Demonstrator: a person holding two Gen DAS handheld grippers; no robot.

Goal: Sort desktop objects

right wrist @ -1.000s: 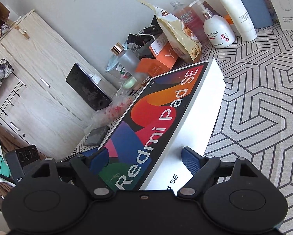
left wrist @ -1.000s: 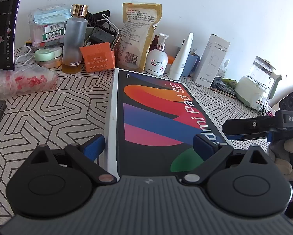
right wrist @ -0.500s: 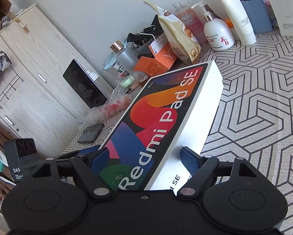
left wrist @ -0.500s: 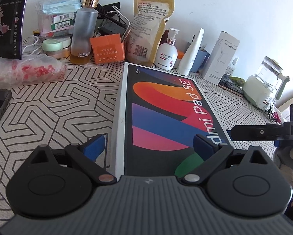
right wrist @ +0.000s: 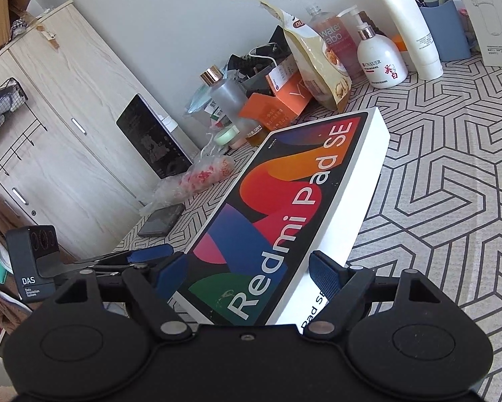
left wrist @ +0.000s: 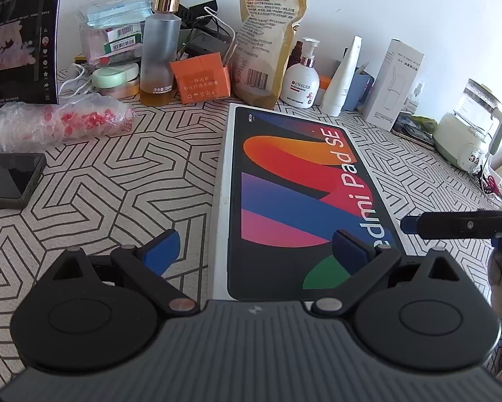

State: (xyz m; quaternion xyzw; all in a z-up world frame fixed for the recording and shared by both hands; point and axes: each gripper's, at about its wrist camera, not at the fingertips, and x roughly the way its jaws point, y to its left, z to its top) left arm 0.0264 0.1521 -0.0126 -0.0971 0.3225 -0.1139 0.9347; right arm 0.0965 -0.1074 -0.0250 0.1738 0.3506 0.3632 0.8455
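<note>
The flat, rigid white cardboard tablet box (right wrist: 294,207), probably slick and moderately heavy, warrants gripping across its near edges; left gripper (left wrist: 254,251) and right gripper (right wrist: 251,274) jaws are spread around its corners.

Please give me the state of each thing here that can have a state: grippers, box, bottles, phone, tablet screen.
left gripper: open, fingers either side of the box's near corner
right gripper: open, straddling the box's near edge
Redmi Pad SE box: closed, flat on table
frosted bottle: upright, capped
pump bottle: upright
phone: screen dark, lying flat
tablet: screen lit, propped upright
</note>
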